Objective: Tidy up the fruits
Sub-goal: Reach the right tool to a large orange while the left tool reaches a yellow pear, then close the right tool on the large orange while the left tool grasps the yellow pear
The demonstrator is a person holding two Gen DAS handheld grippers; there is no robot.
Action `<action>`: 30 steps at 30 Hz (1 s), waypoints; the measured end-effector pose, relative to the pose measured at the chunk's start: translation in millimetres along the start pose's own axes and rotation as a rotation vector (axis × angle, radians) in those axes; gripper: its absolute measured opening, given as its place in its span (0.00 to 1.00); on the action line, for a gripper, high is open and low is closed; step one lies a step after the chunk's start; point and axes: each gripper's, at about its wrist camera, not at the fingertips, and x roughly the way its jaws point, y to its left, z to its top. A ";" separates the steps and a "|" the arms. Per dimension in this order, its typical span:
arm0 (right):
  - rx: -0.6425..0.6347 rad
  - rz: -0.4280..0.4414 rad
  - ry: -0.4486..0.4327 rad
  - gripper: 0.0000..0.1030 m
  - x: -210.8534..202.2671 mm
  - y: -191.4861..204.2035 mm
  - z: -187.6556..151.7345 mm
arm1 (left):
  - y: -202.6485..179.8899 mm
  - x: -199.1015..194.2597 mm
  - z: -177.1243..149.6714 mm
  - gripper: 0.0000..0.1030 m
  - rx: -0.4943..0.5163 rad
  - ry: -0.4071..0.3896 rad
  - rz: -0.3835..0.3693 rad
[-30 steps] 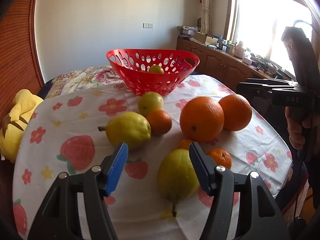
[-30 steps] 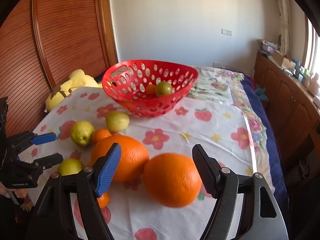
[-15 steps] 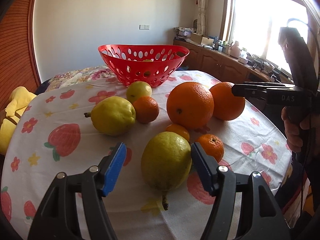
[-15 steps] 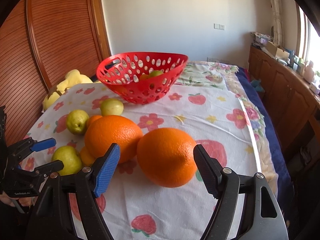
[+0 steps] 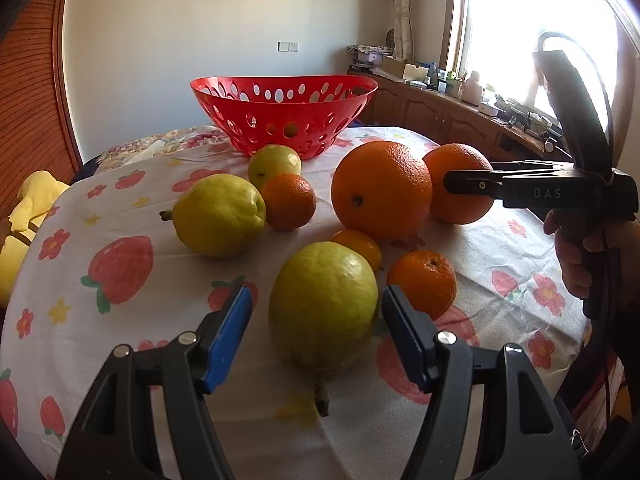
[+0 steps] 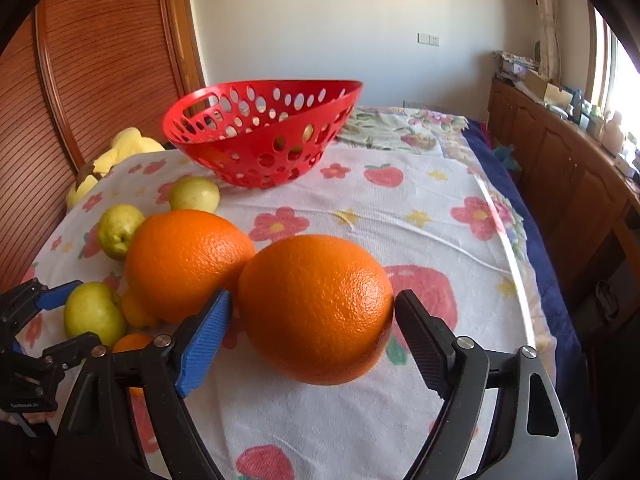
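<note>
On the flowered tablecloth a yellow-green pear lies between the fingers of my left gripper, which is open with a gap at the blue pad. My right gripper straddles a large orange; its jaws are opening and the pads stand just off the peel. A second large orange touches the first. In the left wrist view one finger of the right gripper crosses that orange. The red holed basket stands behind, fruit showing through its holes.
Another pear, a small green fruit and three mandarins lie around. A yellow plush toy sits off the table's left edge. Wooden cabinets run under the window.
Both grippers have sunk toward the table and closer to their fruit. The pear now sits deeper between the left fingers. The right jaws have widened around the orange.
</note>
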 end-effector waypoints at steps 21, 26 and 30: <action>0.041 0.004 -0.007 0.84 13.1 -3.4 -8.7 | 4.7 6.7 -0.6 0.66 -0.010 0.018 -0.003; 0.037 0.017 -0.016 0.84 0.1 -1.1 -20.6 | 4.9 7.7 -1.0 0.66 -0.010 0.019 -0.006; 0.048 0.033 -0.030 0.84 -13.2 1.7 -30.5 | 4.7 8.5 -1.1 0.66 -0.012 0.023 -0.005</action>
